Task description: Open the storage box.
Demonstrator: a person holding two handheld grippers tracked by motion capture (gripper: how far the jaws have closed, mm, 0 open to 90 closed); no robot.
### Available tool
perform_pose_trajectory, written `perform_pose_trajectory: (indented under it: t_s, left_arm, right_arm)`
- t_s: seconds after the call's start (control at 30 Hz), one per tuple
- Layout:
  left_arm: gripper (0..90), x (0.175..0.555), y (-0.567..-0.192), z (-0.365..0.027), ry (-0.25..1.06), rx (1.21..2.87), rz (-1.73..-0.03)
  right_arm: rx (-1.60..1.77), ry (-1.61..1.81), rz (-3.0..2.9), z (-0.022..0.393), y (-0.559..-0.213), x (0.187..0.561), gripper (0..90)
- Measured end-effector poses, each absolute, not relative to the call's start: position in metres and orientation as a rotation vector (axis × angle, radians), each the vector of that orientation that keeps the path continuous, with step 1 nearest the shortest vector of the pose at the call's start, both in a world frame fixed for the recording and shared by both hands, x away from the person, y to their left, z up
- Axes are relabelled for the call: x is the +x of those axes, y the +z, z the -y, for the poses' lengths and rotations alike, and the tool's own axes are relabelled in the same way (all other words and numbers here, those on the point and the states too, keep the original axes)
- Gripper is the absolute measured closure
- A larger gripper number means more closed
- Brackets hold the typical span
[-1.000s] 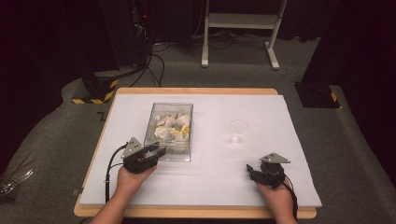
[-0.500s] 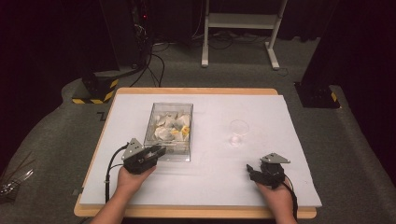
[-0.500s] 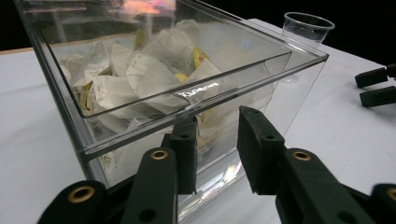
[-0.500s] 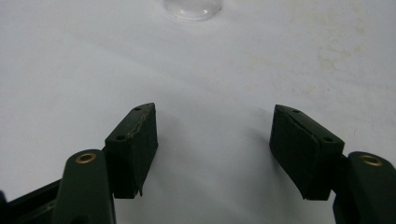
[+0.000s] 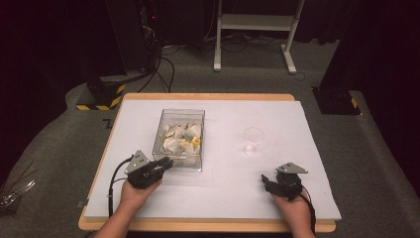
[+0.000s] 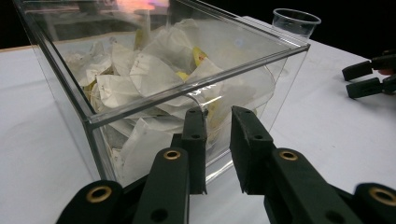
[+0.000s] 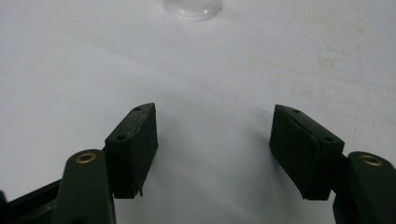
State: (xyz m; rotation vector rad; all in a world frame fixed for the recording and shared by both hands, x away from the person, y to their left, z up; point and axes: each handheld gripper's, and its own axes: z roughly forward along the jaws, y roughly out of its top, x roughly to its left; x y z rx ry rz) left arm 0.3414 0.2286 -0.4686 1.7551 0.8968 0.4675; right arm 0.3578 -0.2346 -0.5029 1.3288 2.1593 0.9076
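Holding the left gripper (image 5: 161,164) low at the near wall of the box (image 5: 181,115), we are keeping its jaws nearly pressed together, with only a thin gap between them and nothing pinched. In the left gripper view the left gripper (image 6: 218,122) is pointing its two black tips at the clear wall just under the near rim of the box (image 6: 60,74) — whether the tips are touching the plastic we cannot tell. The jaws have just been closing, with nothing between them.

Behind that wall the tea bags (image 6: 149,77) are lying heaped in the box, white paper with bits of yellow showing. From the high view the tea bags (image 5: 182,137) are filling most of the box floor, and the box is standing on the white mat (image 5: 307,198) a little left of its middle.

We are resting the right gripper (image 5: 266,182) on the mat near the front edge, well apart from the box, its jaws spread wide over bare mat. In the right gripper view the right gripper (image 7: 212,149) is showing empty white surface between its pads (image 7: 299,149).

Ahead of it the cup (image 5: 253,140) is standing upright on the mat — clear, empty as far as we can see — between the box and the right gripper, near neither. Its base is showing at the top edge of the right gripper view.
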Motion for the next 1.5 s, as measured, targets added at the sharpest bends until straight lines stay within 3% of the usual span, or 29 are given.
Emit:
perform_pose_trajectory:
  t_s: [1.5]
  left_arm:
    - [77.8, 0.27, -0.474, -0.235, 0.428, 1.736, -0.846]
  right_arm:
    - [1.32, 0.905, -2.162, 0.234, -0.503, 0.357, 32.6]
